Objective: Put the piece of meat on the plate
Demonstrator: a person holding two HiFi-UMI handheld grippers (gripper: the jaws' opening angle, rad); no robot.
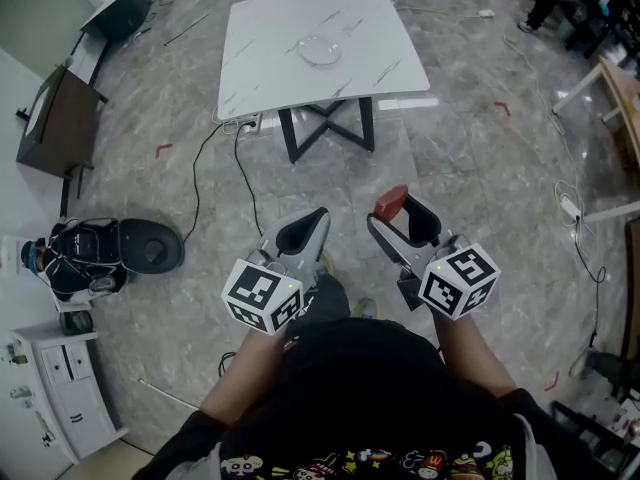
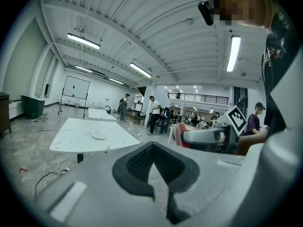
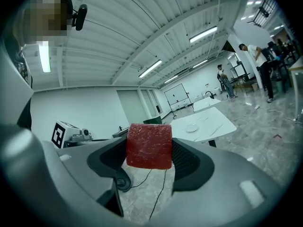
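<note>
A red block of meat [image 3: 149,145] sits clamped between the jaws of my right gripper [image 3: 149,159]; in the head view the meat [image 1: 390,203] shows at the tip of that gripper [image 1: 392,220], held at waist height over the floor. My left gripper [image 1: 305,234] is beside it, shut and empty, its pads [image 2: 142,167] meeting in the left gripper view. A small pale plate [image 1: 321,50] rests on the white marble-top table [image 1: 260,68] some way ahead; the plate [image 3: 191,127] shows in the right gripper view too, and the plate [image 2: 99,135] in the left one.
Cables [image 1: 243,183] trail over the floor from under the table. A black round base [image 1: 150,245] and a bag [image 1: 80,258] lie at the left, a dark desk [image 1: 55,123] further back. People [image 2: 154,112] stand far off in the hall.
</note>
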